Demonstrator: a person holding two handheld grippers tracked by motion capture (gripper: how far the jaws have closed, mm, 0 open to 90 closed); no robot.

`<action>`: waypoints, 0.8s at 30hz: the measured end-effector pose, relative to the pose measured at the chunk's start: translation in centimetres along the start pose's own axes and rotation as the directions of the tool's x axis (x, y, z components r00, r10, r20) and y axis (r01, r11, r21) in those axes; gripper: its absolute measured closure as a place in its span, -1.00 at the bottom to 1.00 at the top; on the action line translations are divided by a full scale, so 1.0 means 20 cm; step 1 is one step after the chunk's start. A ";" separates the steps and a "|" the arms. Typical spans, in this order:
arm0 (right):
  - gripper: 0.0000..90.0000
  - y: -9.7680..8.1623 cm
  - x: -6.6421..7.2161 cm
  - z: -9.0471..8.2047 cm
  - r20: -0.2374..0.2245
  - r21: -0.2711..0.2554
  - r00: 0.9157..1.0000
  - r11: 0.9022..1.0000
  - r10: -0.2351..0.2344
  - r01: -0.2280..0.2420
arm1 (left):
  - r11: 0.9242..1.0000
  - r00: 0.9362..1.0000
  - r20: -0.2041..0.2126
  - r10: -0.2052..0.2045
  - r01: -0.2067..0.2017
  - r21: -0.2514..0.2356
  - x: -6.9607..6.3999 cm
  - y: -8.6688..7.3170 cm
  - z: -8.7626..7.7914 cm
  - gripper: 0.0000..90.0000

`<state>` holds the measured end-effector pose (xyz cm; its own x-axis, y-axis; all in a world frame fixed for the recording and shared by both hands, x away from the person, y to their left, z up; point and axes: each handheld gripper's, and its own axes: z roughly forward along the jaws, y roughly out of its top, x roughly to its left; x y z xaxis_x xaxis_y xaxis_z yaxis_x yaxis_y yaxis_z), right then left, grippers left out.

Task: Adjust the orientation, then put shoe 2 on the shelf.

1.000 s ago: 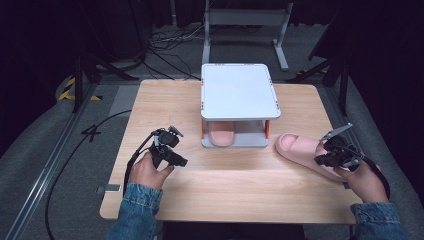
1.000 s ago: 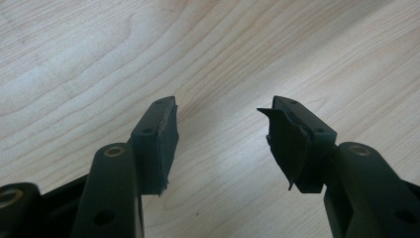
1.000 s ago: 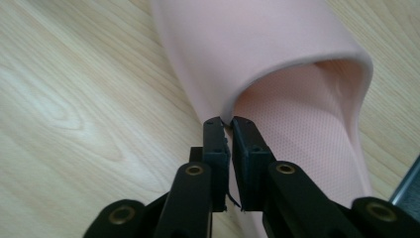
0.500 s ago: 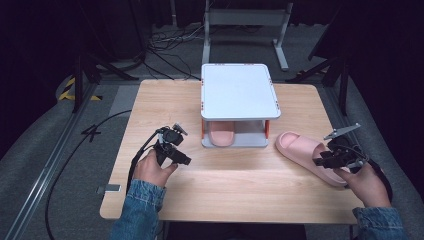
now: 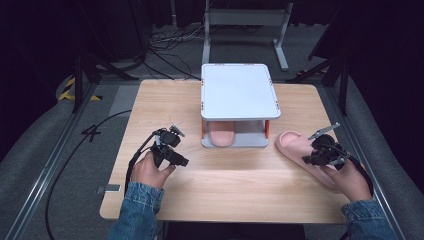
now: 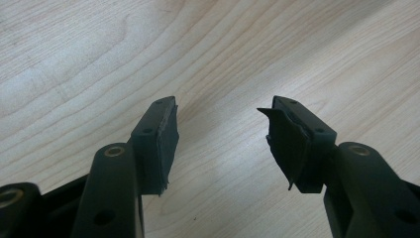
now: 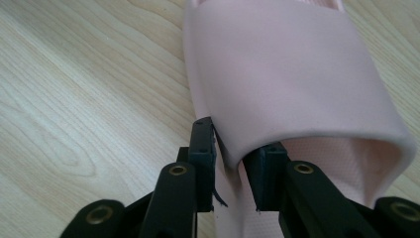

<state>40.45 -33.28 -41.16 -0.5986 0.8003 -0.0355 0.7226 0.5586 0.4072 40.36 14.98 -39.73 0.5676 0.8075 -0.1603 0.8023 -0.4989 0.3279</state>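
Note:
A pink slipper lies flat on the wooden table at the right, toe toward the shelf. My right gripper is at its strap. In the right gripper view one jaw sits outside the slipper's side wall and the other under the strap. These jaws have just been closing and now pinch that wall. A second pink slipper rests on the lower level of the white two-tier shelf. My left gripper hovers at the left over bare wood, its jaws open and empty.
The shelf stands at the table's middle back, on orange-red posts. A black cable trails off the left edge to the floor. Bare wood lies between the two hands and along the front edge.
The slipper looked short and raised at the right gripper a second ago; now it lies stretched out flat on the table. The right hand shifted slightly. The left hand stayed put.

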 end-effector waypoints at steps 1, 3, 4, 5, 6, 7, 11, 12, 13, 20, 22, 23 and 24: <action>0.71 0.00 0.01 -0.01 -0.002 0.001 1.000 1.000 0.011 -0.011 | 1.000 1.000 0.014 -0.016 0.016 -0.001 0.00 0.00 0.00 0.01; 0.74 0.01 0.04 -0.04 0.001 -0.003 1.000 1.000 0.022 -0.022 | 1.000 1.000 0.006 -0.002 0.002 -0.002 0.00 0.01 0.00 0.01; 0.74 0.01 0.05 -0.05 0.006 -0.012 1.000 1.000 0.023 -0.023 | 1.000 1.000 0.007 0.000 0.000 0.000 0.00 0.01 0.00 0.01; 0.75 0.02 0.07 -0.07 0.008 -0.018 0.999 0.999 0.034 -0.033 | 1.000 1.000 0.004 0.007 -0.007 -0.001 0.00 0.02 0.00 0.01; 0.76 0.03 0.09 -0.09 0.003 -0.024 0.999 0.999 0.043 -0.043 | 1.000 1.000 0.008 0.008 -0.008 0.001 -0.01 0.02 0.00 0.01; 0.77 0.03 0.11 -0.11 0.005 -0.033 0.999 0.998 0.044 -0.044 | 1.000 1.000 0.006 0.010 -0.010 0.000 -0.01 0.03 0.00 0.01; 0.79 0.07 0.21 -0.16 -0.008 -0.065 1.000 0.998 0.020 -0.021 | 1.000 1.000 0.008 0.014 -0.014 -0.007 0.00 0.04 0.00 0.01; 0.79 0.08 0.23 -0.16 -0.011 -0.074 1.000 0.997 0.016 -0.017 | 1.000 1.000 0.023 0.000 0.000 -0.006 0.00 0.04 0.00 0.01; 0.79 0.09 0.26 -0.17 -0.013 -0.083 1.000 0.997 0.007 -0.008 | 1.000 1.000 0.020 0.000 0.001 -0.007 0.00 0.04 0.00 0.01; 0.77 0.18 0.41 -0.17 -0.016 -0.101 1.000 0.995 -0.020 0.019 | 1.000 1.000 0.013 -0.015 0.016 -0.022 0.00 0.02 -0.02 0.01; 0.78 0.21 0.44 -0.16 -0.011 -0.105 1.000 0.994 -0.024 0.023 | 1.000 1.000 0.008 -0.022 0.022 -0.022 0.00 0.01 -0.03 0.00; 0.78 0.23 0.46 -0.16 -0.011 -0.106 1.000 0.994 -0.026 0.025 | 0.999 0.999 0.008 -0.035 0.035 -0.023 0.01 -0.01 -0.03 0.00; 0.78 0.25 0.48 -0.15 -0.010 -0.108 1.000 0.994 -0.029 0.028 | 0.999 0.999 0.006 -0.034 0.034 -0.025 0.01 -0.01 -0.04 0.00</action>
<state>37.36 -23.49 -36.81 -0.6229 0.7814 -0.0378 0.6643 0.5538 0.5020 40.11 15.56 -39.11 0.5416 0.8218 -0.1772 0.8160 -0.4631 0.3459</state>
